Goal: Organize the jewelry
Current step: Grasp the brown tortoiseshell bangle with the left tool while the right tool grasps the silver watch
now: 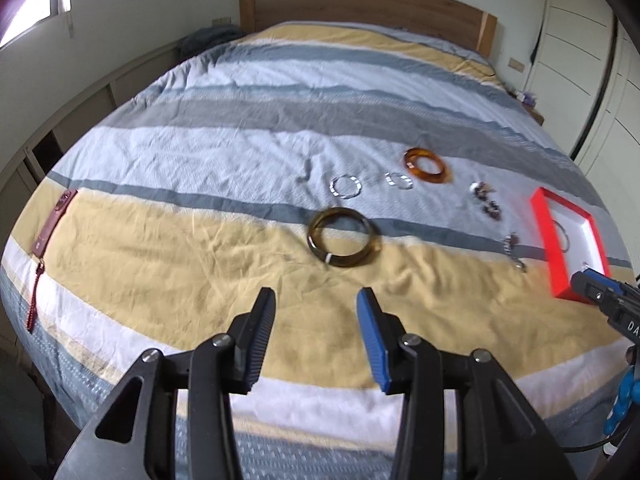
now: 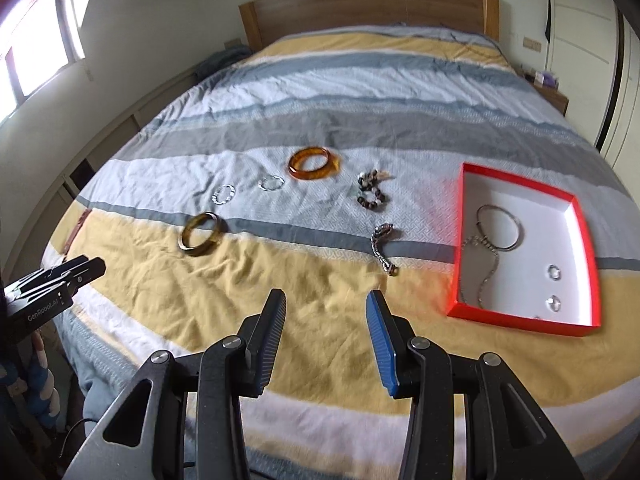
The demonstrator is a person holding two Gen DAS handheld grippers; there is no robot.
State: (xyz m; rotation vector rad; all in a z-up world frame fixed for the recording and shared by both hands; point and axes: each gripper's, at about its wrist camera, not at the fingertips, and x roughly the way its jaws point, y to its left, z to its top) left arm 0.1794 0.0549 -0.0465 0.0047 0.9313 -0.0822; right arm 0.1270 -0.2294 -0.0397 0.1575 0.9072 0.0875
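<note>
Jewelry lies on a striped bedspread. A dark olive bangle (image 1: 344,237) (image 2: 201,233) lies just ahead of my open, empty left gripper (image 1: 316,300). An amber bangle (image 1: 427,165) (image 2: 314,163), two clear rings (image 1: 346,187) (image 1: 398,180), a bead bracelet (image 2: 372,192) and a silver chain bracelet (image 2: 383,248) lie farther back. A red box (image 2: 520,318) (image 1: 542,216) with white inside holds a silver hoop (image 2: 500,227), a chain and small rings. My right gripper (image 2: 326,304) is open and empty, left of the box.
A dark red strap (image 1: 50,228) lies at the bed's left edge. A wooden headboard (image 1: 360,4) stands at the back. White wardrobes (image 1: 580,40) line the right side. A nightstand (image 2: 554,94) is by the bed's far right corner.
</note>
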